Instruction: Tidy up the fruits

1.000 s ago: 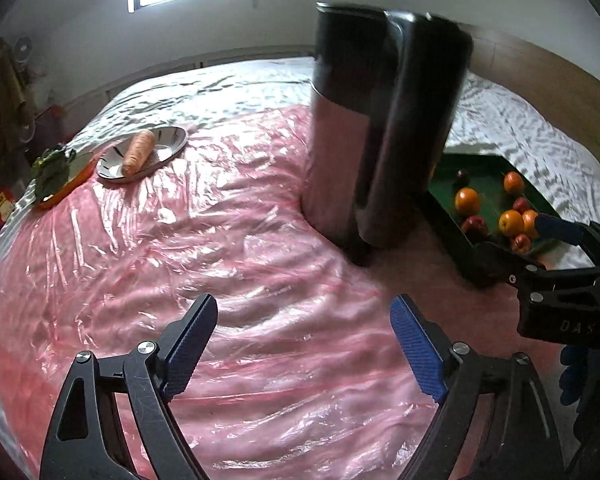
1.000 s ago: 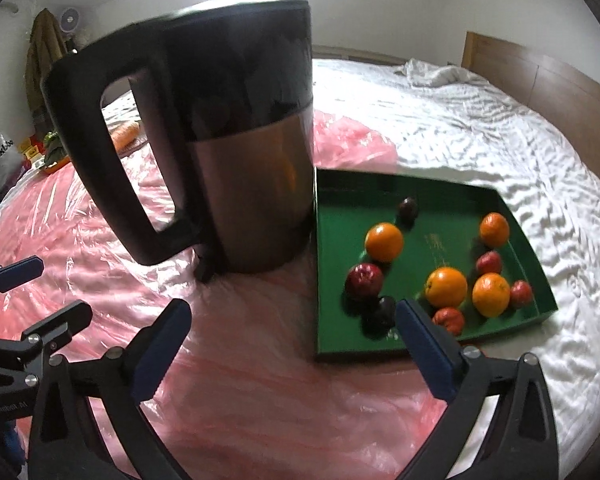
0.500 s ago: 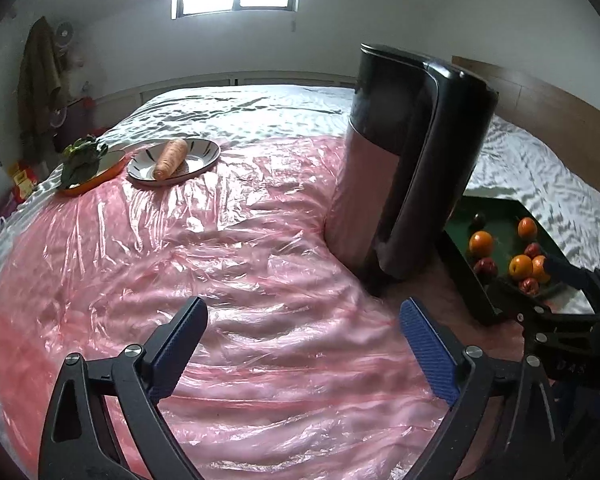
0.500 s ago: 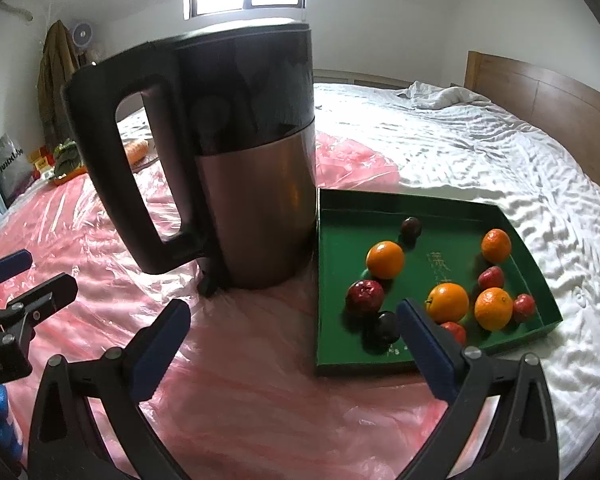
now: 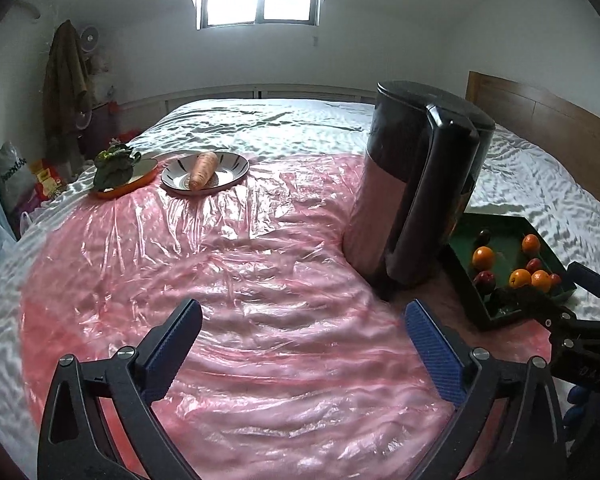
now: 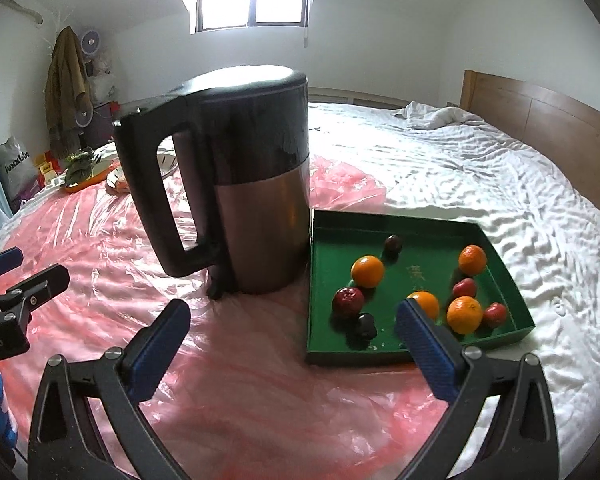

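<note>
A shallow green tray [image 6: 400, 354] lies flat on the bed, holding loose fruit. Four oranges [image 6: 367, 271] sit spread across it, one near the far right wall. Small red fruits [image 6: 347, 301] lie among them, and two dark, plum-like ones [image 6: 393, 245] sit apart, one near the far wall, one near the front.

My left gripper [image 5: 302, 338] hangs open over pink plastic sheet [image 5: 228, 280]; kettle [image 5: 416, 200] stands right of centre, green fruit tray [image 5: 466, 280] at the frame's right edge.
</note>
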Available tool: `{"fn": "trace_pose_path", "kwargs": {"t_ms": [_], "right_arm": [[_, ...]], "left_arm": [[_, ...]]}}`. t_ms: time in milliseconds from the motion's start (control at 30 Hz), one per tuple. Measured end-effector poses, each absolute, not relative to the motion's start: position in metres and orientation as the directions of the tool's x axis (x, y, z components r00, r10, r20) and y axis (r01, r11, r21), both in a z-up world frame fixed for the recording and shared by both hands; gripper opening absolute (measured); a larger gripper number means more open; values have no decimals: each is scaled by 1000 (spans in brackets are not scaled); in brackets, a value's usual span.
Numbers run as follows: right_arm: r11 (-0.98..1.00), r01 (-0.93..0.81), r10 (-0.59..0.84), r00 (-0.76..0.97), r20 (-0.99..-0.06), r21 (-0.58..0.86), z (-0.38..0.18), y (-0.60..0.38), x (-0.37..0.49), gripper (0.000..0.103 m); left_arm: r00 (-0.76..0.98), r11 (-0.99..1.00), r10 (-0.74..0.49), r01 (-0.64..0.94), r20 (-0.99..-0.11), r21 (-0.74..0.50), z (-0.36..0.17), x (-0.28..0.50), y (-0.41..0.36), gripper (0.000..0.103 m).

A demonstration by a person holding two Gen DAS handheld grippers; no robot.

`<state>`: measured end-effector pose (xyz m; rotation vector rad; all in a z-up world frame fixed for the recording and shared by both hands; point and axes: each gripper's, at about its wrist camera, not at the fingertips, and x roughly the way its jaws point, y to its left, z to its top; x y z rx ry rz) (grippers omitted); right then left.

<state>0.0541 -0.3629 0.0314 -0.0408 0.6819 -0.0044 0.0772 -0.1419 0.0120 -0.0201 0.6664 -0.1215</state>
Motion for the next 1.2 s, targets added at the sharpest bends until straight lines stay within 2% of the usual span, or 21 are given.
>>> {"fn": "trace_pose_path", "kwargs": {"t_ms": [1200], "right_arm": [[997, -27, -22, 774, -632, -67, 51, -340, 39, 103]], "left_arm": [[784, 993, -103, 113, -612, -22, 36, 48, -120, 100]]}}
